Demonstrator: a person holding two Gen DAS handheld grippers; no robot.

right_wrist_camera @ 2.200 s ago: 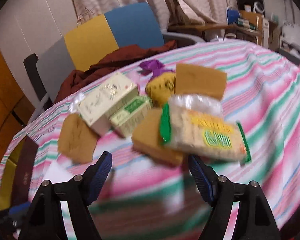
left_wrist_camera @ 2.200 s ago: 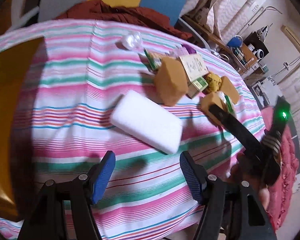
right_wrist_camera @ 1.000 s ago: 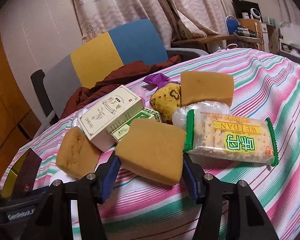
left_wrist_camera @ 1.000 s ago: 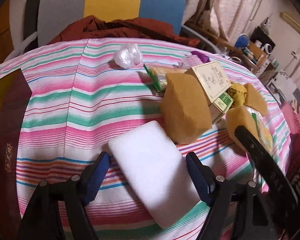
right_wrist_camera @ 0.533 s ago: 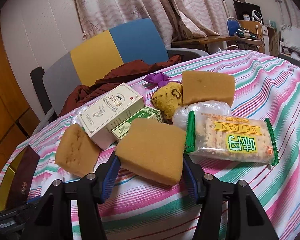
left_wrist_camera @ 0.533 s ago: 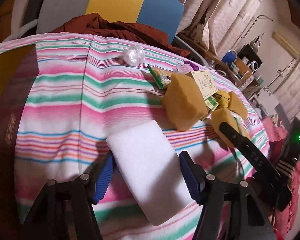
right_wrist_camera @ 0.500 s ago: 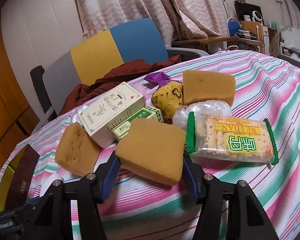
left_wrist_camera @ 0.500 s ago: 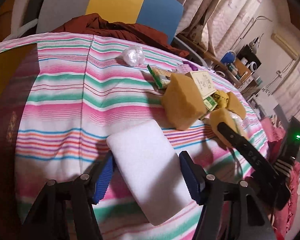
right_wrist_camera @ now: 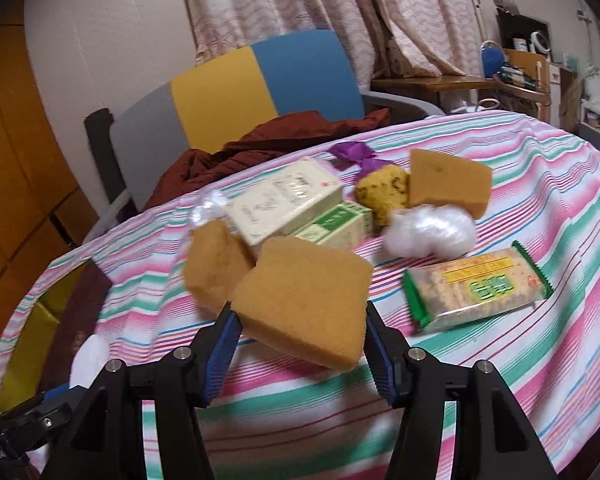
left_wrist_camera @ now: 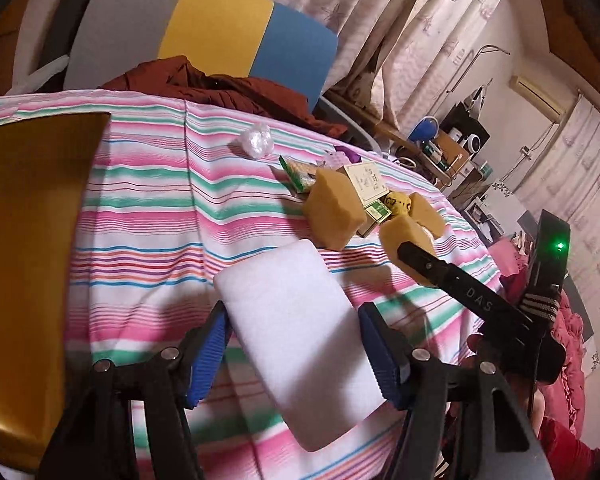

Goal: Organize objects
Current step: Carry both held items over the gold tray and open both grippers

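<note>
Left gripper (left_wrist_camera: 296, 354): blue pads bear on both long sides of the white foam block (left_wrist_camera: 300, 332). Block is a flat rectangle; long axis runs along the fingers, pointing away from the camera and a little leftward toward the striped tablecloth (left_wrist_camera: 148, 208). Its near end juts out toward the camera past the pads. Whether it is clear of the cloth I cannot tell.

Right gripper (right_wrist_camera: 298, 344): jaws clamped on the tan sponge (right_wrist_camera: 304, 300), one pad on each short side. Sponge is a flat slab, broad face up and tilted toward the camera, long axis crosswise between the pads. It sits in front of the pile; its far left corner overlaps a second tan sponge (right_wrist_camera: 216, 264).

Pile behind it: cream carton (right_wrist_camera: 284, 200) lying flat, long axis running from lower left to upper right, resting partly on a green box (right_wrist_camera: 336, 224). Right of these, a yellow porous sponge (right_wrist_camera: 382, 194) touching a third tan sponge (right_wrist_camera: 448, 184); a crumpled clear plastic wrap (right_wrist_camera: 428, 232) just in front. Purple ribbon (right_wrist_camera: 354, 152) behind.

Cracker packet (right_wrist_camera: 476, 292): lies flat on the cloth to the right, apart from the held sponge, long axis nearly crosswise, right end slightly higher in frame.

Containers: yellow box (right_wrist_camera: 28, 344) at the table's left edge, holding a dark maroon flat item (right_wrist_camera: 80, 320).
</note>
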